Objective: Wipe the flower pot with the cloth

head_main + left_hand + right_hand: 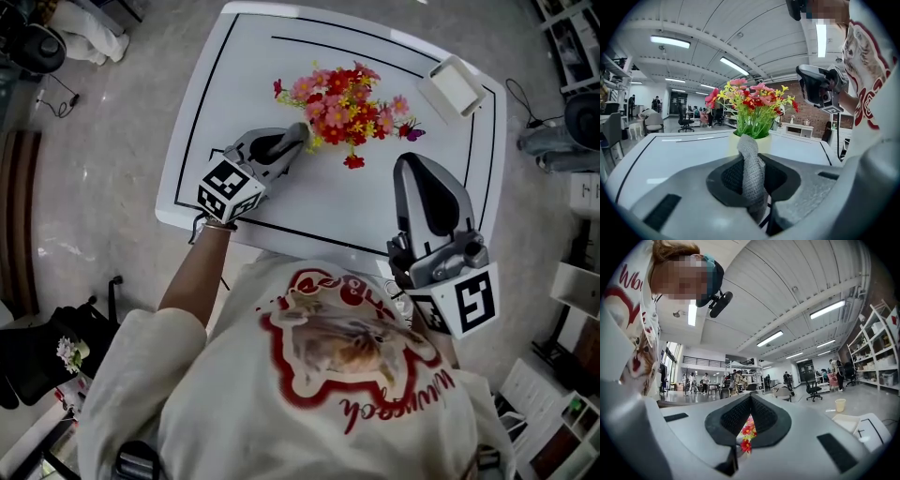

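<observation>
A pale yellow flower pot (763, 143) with red, pink and yellow flowers (342, 103) stands on the white table (225, 112). In the head view the blooms hide the pot. My left gripper (300, 133) is shut on a grey knitted cloth (750, 173), and the cloth's top end lies against the near side of the pot. My right gripper (412, 164) hovers to the right of the flowers, apart from them, shut with nothing in it. Through the slit between its jaws I see a few flowers (747, 433). The right gripper (818, 86) also shows in the left gripper view.
A white box (455, 84) sits at the table's far right corner. Black lines (375, 52) run along the tabletop's border. The table's near edge (309, 251) is close to the person's body. Shelves (881, 352) and office chairs (813, 391) stand further off in the room.
</observation>
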Tool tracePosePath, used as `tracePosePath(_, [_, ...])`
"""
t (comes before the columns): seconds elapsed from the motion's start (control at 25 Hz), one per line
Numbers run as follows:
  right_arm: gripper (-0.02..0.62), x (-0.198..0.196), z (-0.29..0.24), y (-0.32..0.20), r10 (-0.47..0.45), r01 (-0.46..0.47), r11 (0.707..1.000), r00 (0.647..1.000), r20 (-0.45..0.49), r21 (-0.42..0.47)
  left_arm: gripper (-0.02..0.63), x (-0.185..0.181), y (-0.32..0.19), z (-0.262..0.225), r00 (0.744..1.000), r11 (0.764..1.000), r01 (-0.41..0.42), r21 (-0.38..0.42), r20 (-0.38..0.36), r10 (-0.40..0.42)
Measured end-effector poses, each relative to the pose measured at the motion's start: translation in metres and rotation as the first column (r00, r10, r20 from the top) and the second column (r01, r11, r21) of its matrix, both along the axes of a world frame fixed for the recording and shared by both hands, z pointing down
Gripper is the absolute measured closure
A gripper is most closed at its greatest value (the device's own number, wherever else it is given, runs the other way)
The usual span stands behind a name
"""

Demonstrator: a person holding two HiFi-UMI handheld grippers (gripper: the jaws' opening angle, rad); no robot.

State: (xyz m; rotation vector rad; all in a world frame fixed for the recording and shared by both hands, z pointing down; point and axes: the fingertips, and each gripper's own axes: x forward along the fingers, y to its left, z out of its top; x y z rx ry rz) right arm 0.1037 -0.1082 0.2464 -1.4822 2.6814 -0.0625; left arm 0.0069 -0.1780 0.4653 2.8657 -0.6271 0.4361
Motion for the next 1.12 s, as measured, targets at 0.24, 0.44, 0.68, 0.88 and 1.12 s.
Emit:
tracePosePath(0.24, [0.597,0.007,0.007,0.009,-0.034,0.034,0.999,0.999,0.012,-0.023,0.548,0.007,0.004,0.002,0.999,0.999,0.041,-0.002,0.007,-0.040])
tracePosePath(0.44, [0.597,0.017,0.001,0.013,-0.037,0.037,0.999,0.999,0.004,0.004,0.549,0.008,0.006,0.002,0.997,0.998,0.071,-0.001,0.006,-0.071])
tracePosePath(0.68, [0.597,0.024,0.003,0.016,-0.048,0.048,0.999,0.999,0.024,-0.001,0.548,0.008,0.006,0.003,0.994,0.994,0.112,0.000,0.009,-0.112])
tracePosePath(0.88, [0.597,0.029,0.007,0.020,-0.062,0.062,0.998,0.998,0.028,-0.004,0.548,0.013,0.010,0.001,0.989,0.989,0.147,0.003,0.003,-0.147])
tracePosePath(1.12, [0.597,0.035,0.012,0.027,-0.079,0.079,0.997,0.997,0.026,-0.009,0.548,0.018,0.015,0.000,0.982,0.982,0.187,0.004,-0.001,-0.187])
